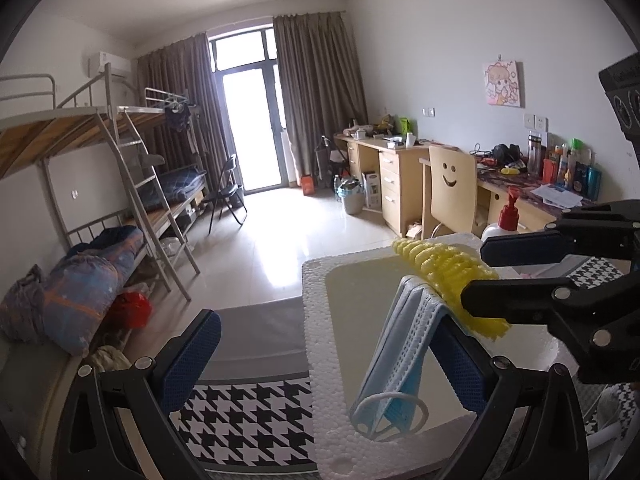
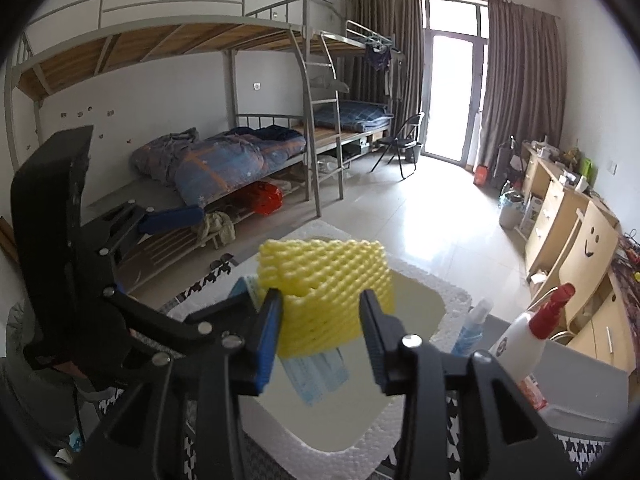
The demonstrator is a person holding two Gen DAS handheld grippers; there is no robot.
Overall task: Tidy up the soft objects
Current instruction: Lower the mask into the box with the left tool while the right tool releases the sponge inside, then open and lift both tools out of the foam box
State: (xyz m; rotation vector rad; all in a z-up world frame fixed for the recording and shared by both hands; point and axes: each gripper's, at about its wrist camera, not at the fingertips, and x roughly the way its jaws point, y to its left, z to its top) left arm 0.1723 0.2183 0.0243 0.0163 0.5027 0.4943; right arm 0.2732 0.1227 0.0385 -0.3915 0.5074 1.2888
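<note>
Here the right gripper (image 2: pixel 320 336) is spread around yellow foam netting (image 2: pixel 328 280), left gripper (image 1: pixel 320 360) spread wide.

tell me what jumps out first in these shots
The yellow foam net stands out, sitting between the open fingers of the right hand-held gripper over the white foam box. A blue mask hangs over one finger of the left hand-held gripper, above the same box.
</note>
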